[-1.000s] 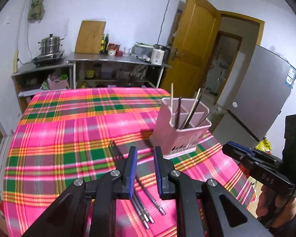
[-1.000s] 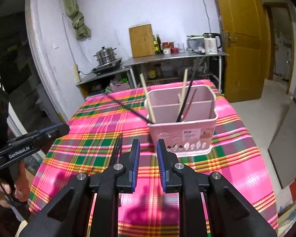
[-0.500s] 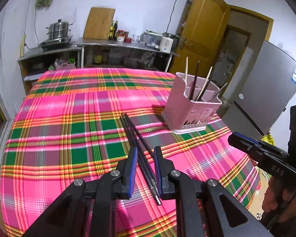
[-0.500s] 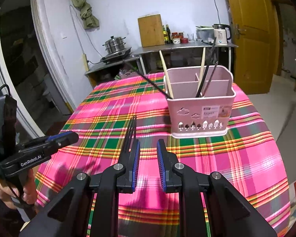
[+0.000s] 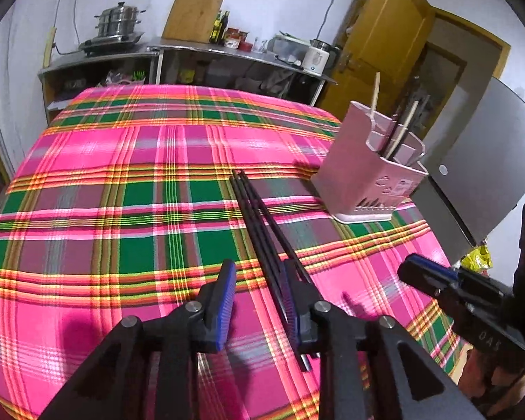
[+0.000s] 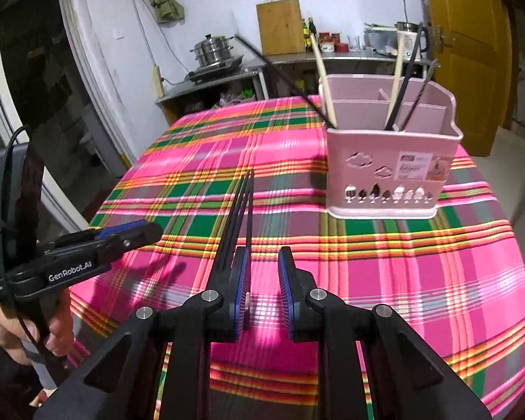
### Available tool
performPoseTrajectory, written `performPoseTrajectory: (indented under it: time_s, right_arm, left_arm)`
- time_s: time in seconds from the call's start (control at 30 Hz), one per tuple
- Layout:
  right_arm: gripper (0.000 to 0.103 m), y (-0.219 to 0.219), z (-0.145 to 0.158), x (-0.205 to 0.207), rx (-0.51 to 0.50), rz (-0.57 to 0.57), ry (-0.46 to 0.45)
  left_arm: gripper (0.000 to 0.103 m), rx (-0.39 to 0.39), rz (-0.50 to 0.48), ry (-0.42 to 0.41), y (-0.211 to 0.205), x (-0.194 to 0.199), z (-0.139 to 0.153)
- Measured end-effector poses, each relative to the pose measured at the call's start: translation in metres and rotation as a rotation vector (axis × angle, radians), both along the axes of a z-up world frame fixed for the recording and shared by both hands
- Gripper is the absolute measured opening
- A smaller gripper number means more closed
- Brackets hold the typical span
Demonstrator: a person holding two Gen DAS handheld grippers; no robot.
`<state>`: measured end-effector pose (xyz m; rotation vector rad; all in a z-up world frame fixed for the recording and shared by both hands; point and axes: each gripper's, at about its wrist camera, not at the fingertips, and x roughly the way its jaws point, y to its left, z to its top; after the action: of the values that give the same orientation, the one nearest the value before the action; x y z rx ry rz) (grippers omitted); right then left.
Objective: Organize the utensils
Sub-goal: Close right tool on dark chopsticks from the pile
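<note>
Both wrist cameras look forward and downward along their fingers (image 5: 227,301), close above the worktop (image 5: 87,210); both views share the pink holder (image 6: 388,171) beyond the fingers.

I see a woven plaid tablecloth (image 5: 129,210), matt and slightly ribbed. On it, near the smooth matt pink plastic caddy (image 6: 390,171), lie dark, faintly glossy chopsticks (image 5: 259,217). Behind the caddy stands a shiny steel pot (image 5: 117,21) beside a wooden board (image 5: 194,12).

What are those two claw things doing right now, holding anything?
Left gripper: open, jaws just widened around the black chopsticks on the cloth, not gripping them.
Right gripper: open, holding nothing.
</note>
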<state>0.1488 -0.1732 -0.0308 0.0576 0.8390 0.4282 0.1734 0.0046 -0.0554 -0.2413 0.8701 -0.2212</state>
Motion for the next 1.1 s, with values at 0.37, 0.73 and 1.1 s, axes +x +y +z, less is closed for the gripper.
performPoseTrajectory:
  time_s: [0.37, 0.73, 1.1]
  right_arm:
    - [0.018, 0.016, -0.042, 0.032, 0.002, 0.03, 0.08]
    - [0.018, 0.047, -0.067, 0.064, -0.016, 0.091, 0.121]
    - [0.007, 0.041, -0.073, 0.068, -0.024, 0.037, 0.13]
  left_arm:
    - [0.026, -0.009, 0.023, 0.057, -0.002, 0.042, -0.032]
    - [0.026, -0.01, 0.046, 0.064, 0.008, 0.051, -0.038]
    - [0.026, -0.007, 0.038, 0.077, -0.003, 0.068, -0.046]
